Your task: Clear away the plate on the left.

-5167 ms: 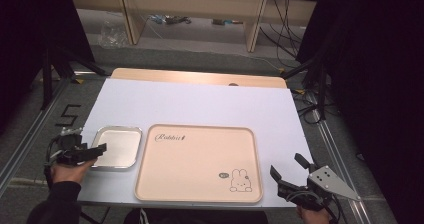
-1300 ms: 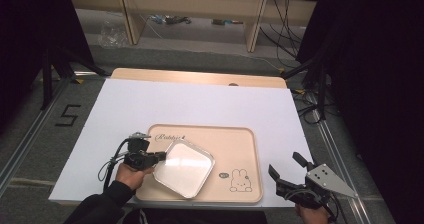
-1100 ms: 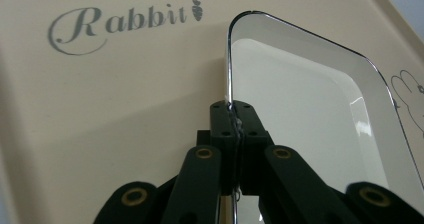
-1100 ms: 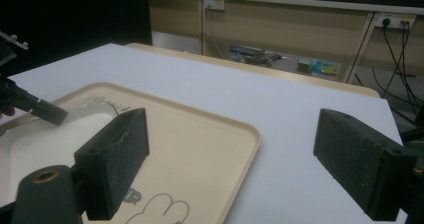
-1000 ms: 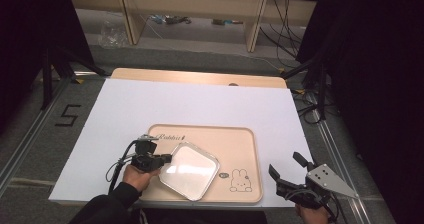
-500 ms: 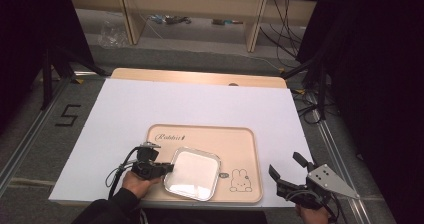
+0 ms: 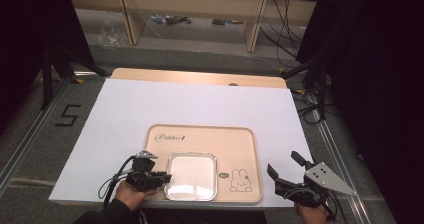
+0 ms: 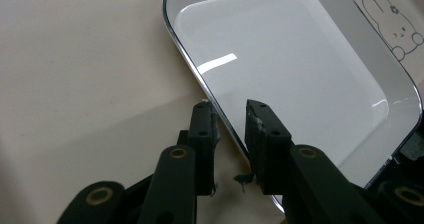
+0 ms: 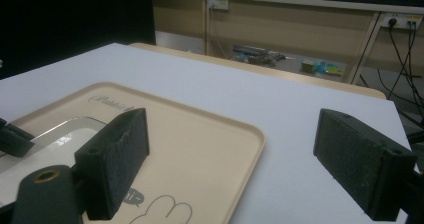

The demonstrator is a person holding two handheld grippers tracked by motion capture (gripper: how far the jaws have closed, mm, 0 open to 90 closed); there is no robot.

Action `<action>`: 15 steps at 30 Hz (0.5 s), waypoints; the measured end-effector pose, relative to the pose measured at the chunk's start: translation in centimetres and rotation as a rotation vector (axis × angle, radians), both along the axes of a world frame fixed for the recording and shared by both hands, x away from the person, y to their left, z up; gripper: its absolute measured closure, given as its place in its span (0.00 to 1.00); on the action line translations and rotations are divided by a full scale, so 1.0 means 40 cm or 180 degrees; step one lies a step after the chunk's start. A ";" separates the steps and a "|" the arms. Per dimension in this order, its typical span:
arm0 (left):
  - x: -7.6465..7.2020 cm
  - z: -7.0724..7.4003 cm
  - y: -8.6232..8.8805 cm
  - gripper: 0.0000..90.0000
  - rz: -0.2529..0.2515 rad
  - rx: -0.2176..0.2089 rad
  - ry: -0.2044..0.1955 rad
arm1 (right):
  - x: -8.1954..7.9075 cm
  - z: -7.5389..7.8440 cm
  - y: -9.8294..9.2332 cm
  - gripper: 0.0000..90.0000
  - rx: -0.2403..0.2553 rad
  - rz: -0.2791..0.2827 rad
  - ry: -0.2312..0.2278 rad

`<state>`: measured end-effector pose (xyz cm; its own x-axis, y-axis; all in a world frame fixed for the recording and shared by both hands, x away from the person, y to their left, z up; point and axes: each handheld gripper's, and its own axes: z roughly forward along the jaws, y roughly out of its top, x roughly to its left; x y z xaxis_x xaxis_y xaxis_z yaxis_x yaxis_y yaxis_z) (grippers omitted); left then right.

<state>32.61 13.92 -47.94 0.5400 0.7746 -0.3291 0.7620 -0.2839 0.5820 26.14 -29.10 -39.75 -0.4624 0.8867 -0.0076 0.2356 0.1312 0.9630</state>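
A small shiny metal tray (image 7: 192, 176) lies flat on the front left part of the beige rabbit tray (image 7: 210, 139). My left gripper (image 7: 165, 176) is at the metal tray's left rim. In the left gripper view the jaws of the left gripper (image 8: 229, 109) straddle the rim of the metal tray (image 8: 300, 74) with a gap on both sides. They have just been opening, and the pads no longer press on it. My right gripper (image 7: 282, 162) hangs wide open off the table's front right corner. In its own view the right gripper (image 9: 232, 124) has nothing between its jaws.
The beige tray (image 9: 200, 134) rests on a white sheet (image 7: 200, 104) that covers the table. A rabbit drawing (image 7: 240, 180) is printed to the right of the metal tray. Shelves and cables lie on the floor beyond the far edge.
The left gripper carried the metal tray from the white sheet onto the beige tray, lowered it flat and then parted its jaws. The right gripper has kept still.
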 end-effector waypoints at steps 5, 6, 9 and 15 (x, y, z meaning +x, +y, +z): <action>0.000 0.000 -0.010 0.81 0.0071 0.0002 -0.0012 | -0.002 -0.001 0.003 0.17 0.0053 -0.0011 0.0038; 0.000 -0.001 -0.011 0.81 0.0063 -0.0012 -0.0015 | -0.002 -0.001 0.003 0.17 0.0055 -0.0010 0.0036; 0.001 -0.003 -0.016 0.81 0.0055 -0.0028 -0.0047 | 0.001 0.000 -0.001 0.17 -0.0017 -0.0016 -0.0035; -0.001 0.003 -0.021 0.80 -0.0027 0.0054 -0.0016 | -0.002 0.001 -0.003 0.17 -0.0040 -0.0008 0.0005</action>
